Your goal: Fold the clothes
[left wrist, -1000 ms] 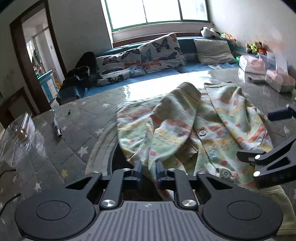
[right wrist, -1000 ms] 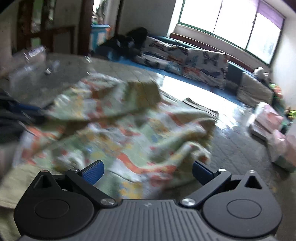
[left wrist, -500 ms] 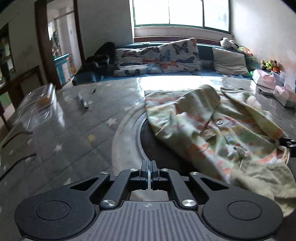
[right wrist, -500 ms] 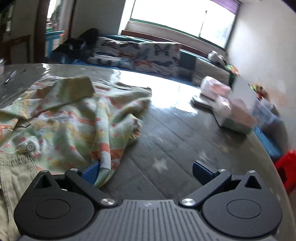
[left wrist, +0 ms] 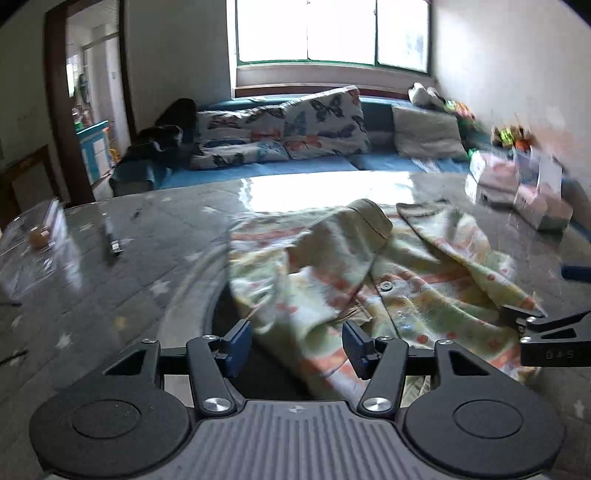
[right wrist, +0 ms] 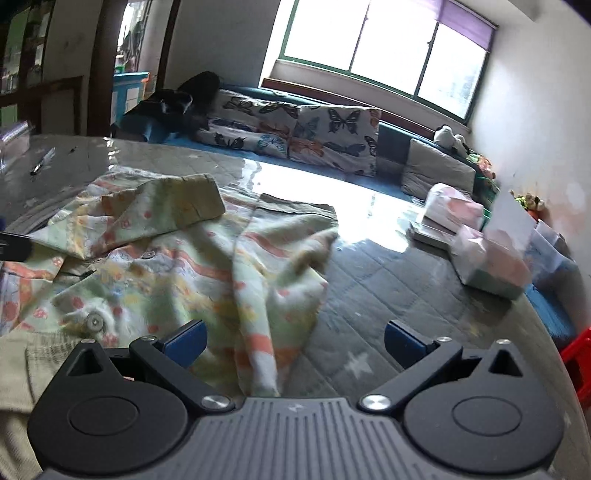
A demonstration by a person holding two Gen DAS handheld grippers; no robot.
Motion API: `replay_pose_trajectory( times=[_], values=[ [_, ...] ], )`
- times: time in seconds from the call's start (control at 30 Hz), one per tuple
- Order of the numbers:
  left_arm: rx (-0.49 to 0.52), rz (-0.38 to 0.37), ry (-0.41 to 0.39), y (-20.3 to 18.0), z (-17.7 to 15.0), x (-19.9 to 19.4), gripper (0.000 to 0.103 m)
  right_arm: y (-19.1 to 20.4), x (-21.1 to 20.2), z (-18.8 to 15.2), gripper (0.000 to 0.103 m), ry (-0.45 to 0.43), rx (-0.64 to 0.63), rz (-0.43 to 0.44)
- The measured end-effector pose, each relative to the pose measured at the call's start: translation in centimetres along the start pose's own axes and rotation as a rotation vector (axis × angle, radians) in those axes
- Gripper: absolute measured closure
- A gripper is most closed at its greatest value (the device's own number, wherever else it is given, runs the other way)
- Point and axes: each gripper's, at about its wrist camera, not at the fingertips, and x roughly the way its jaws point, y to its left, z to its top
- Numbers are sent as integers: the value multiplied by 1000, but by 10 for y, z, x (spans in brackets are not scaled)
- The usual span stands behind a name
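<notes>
my left tongs have just been opening, straddling the printed shirt's near fold unpinched; right tongs gape wide; i should pinch both hems evenly

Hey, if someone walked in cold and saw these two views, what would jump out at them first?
The pastel patterned garment lies rumpled across the middle of the grey star-print table, one fold of it between the open left tongs. Behind the table, butterfly-print cushions sit on a blue couch under a bright window. Pink packs sit at the table's right edge.
</notes>
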Motion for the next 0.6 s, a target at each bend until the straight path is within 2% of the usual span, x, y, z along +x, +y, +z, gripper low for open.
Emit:
replay_pose_trajectory(
  times=[0.1, 0.17, 0.2, 0.27, 0.37, 0.43, 0.6],
  values=[
    [44, 30, 37, -8, 1, 22, 47, 9, 17, 1, 0, 18, -53, -32],
    [63, 31, 61, -9, -3, 30, 71, 10, 23, 0, 0, 22, -64, -39],
    [65, 31, 65, -8, -5, 31, 73, 9, 24, 0, 0, 19, -60, -49],
    [64, 30, 57, -5, -10, 27, 87, 4, 24, -2, 0, 11, -48, -75],
    [33, 31, 47, 4, -13, 15, 95, -6, 22, -6, 0, 0, -20, -130],
    [16, 37, 37, 11, -17, 6, 96, -15, 15, -9, 0, -15, 2, -172],
    [-25, 57, 27, 29, -32, -19, 99, -37, -4, -20, 0, -31, 89, -207]
  ],
)
